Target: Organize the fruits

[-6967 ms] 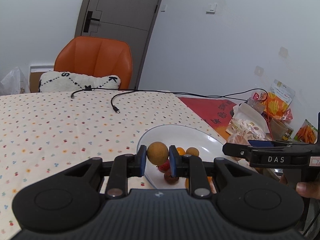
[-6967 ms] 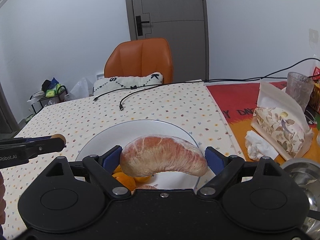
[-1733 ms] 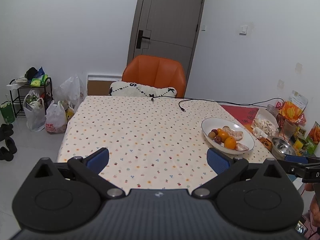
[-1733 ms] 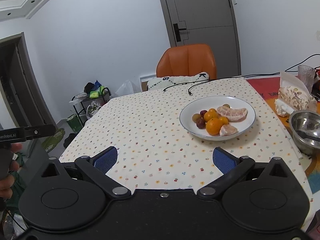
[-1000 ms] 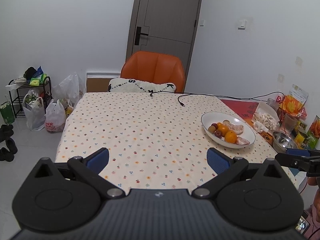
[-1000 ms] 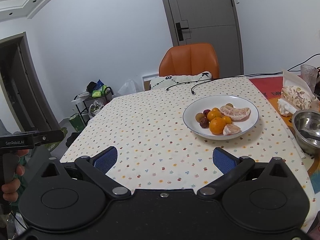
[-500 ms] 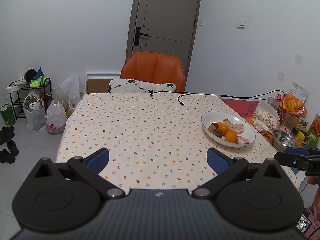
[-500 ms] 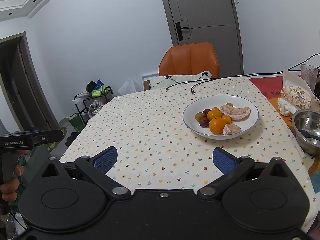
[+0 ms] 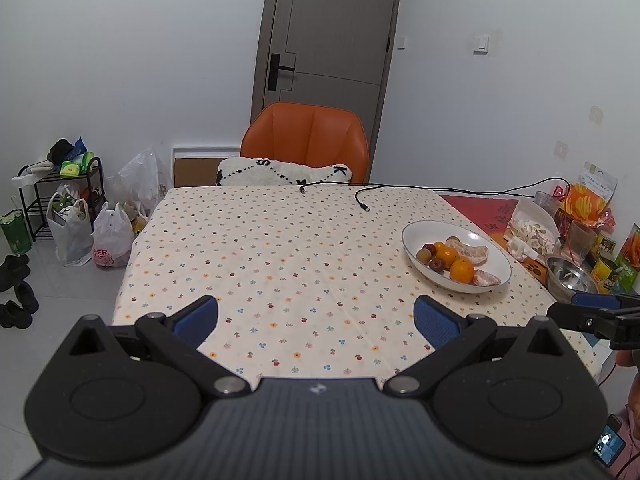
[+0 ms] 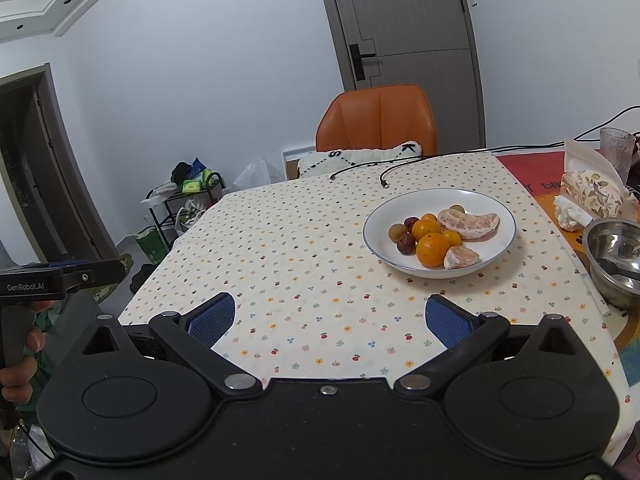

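Hovering back from plate (image 10: 500,256); both grippers' fingers (image 9: 196,317) wide, fruit released since earlier.

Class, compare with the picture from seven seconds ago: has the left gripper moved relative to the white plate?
Yes. The left gripper has pulled back from the white plate, which now sits far ahead to the right; its jaws are open and empty.

A table (image 9: 280,264) is seen covered by a cream cloth (image 10: 304,264) printed with small flowers. On the cloth a white plate (image 10: 500,240) of fruit is set toward the right side, and two black cable ends (image 9: 362,200) are laid near the far edge. Further right, a red mat (image 9: 480,208) is spread, on which a steel bowl (image 10: 612,256), a tissue pack (image 10: 592,194), a glass (image 10: 616,140), tins (image 9: 604,262) and snack packets (image 9: 588,196) are placed.
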